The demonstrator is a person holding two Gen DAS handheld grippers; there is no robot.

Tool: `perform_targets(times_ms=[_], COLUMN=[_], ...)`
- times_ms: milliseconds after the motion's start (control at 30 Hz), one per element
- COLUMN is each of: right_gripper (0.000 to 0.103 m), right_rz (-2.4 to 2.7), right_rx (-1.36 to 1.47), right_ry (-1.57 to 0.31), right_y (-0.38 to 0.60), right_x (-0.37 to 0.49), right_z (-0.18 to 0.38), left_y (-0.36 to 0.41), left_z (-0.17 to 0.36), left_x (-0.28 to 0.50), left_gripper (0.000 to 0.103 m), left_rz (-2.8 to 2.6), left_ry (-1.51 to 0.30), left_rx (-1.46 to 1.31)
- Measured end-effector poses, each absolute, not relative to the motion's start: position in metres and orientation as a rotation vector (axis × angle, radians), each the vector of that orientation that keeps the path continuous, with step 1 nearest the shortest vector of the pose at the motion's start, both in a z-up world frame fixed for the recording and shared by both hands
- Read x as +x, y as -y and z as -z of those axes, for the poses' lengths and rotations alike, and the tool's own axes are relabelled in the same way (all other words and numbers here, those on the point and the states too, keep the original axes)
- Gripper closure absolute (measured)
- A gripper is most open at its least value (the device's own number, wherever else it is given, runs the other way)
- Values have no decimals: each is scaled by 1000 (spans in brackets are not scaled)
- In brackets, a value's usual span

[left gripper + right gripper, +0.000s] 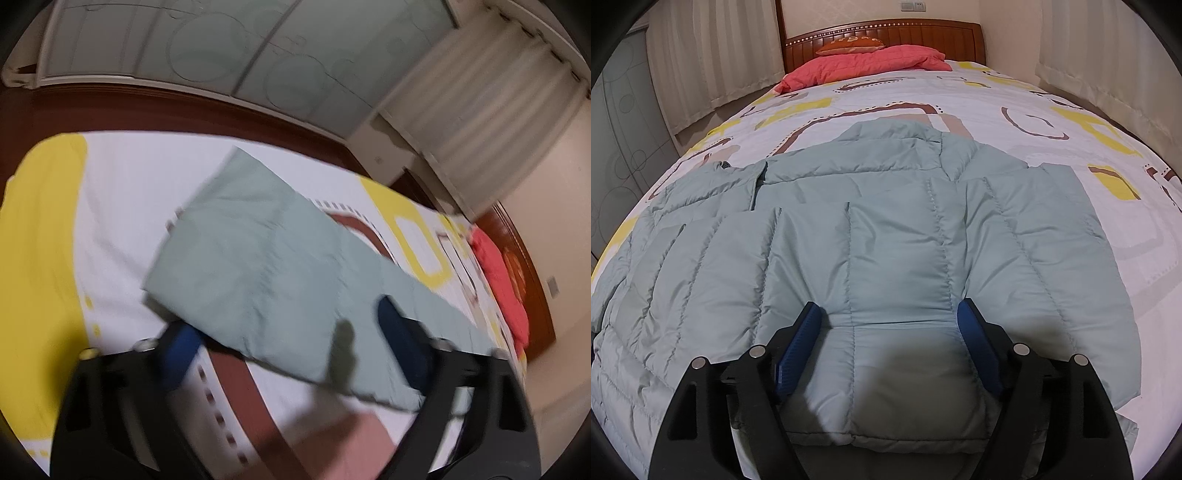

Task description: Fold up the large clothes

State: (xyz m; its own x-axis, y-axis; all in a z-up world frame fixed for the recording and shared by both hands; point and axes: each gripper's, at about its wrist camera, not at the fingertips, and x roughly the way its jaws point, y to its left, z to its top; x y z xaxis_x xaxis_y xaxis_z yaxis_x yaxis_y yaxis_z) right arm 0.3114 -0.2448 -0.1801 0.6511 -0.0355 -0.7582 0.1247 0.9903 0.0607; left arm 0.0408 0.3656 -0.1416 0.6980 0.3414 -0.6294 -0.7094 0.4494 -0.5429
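Pale green quilted jacket (pixel 871 236) lies spread flat on the bed (pixel 1015 96), covering most of the foot end, collar toward the headboard (pixel 886 35), sleeves out to both side edges. Right tool (pixel 888 325) sits low over the jacket's near hem, blue pads (pixel 798 343) wide apart on either side of a padded panel, not pinching it; fabric is between the jaws but loose. Left tool (pixel 284 350), in its own view (blurred), hangs above the jacket's edge near the bed's side edge, jaws parted at a middling width, one blue pad (pixel 399 332) over the jacket, the other over the bedsheet (pixel 118 206); nothing gripped. Sheet is white with yellow and brown shapes. Pink quilt (pixel 864 64) bunched at the head end, orange cushion (pixel 851 46) against the headboard. Curtains (pixel 713 55) hang along both sides of the bed; wardrobe doors (pixel 184 48) beyond the far side edge in the left view
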Motion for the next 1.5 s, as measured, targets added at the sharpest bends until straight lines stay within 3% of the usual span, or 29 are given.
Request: perform_targets(times_ms=[33,100,267,500,900,1167,1500], right_gripper=[27,27,27,27,27,27,25], right_rz=[91,91,91,90,86,84,82], right_rx=[110,110,110,110,115,118,118], right_ry=[-857,-857,-857,-856,-854,-852,-850], right_y=[245,245,245,245,245,245,244], right_x=[311,311,311,311,311,311,311], right_z=[180,180,180,180,180,180,180], left_y=[-372,-380,-381,-309,-89,14,42], left_z=[144,149,144,98,71,96,134], left_x=[43,43,57,112,234,263,275], left_gripper=[45,73,95,98,99,99,99], left_rz=[-652,-658,-651,-493,-80,76,96], left_ry=[-457,-440,-456,-454,-579,-650,-762], left_rx=[-911,-947,-889,-636,-330,-182,-118])
